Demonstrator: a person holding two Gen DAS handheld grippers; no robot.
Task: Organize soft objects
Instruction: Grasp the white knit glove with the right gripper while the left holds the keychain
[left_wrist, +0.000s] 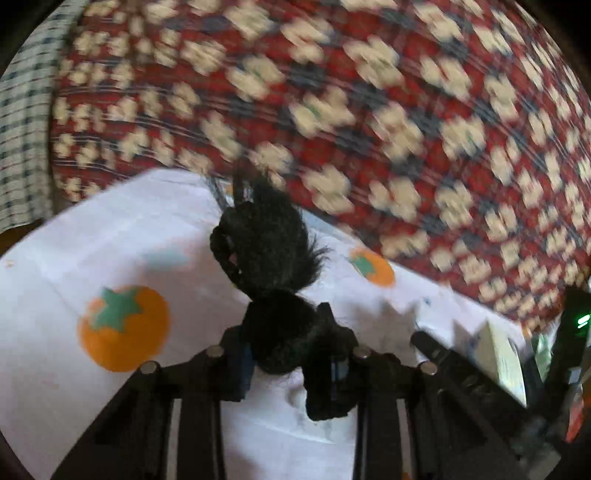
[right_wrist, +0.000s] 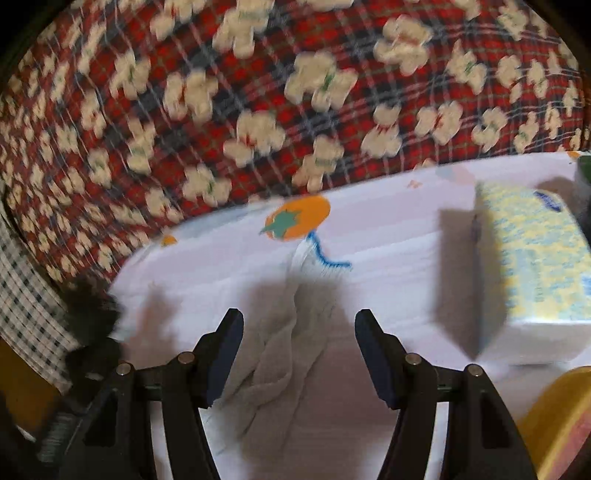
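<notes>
Plaid blanket (left_wrist: 369, 110) blurred; left tongs (left_wrist: 291, 350) clamp black furry thing (left_wrist: 266, 251), right tongs (right_wrist: 299, 354) wide

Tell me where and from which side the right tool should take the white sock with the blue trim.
Grip the white sock across its bunched middle, coming from above and behind. It lies flat on the sheet, running lengthwise between the open fingers of the right tool, so they could likely close across its narrow width.
</notes>
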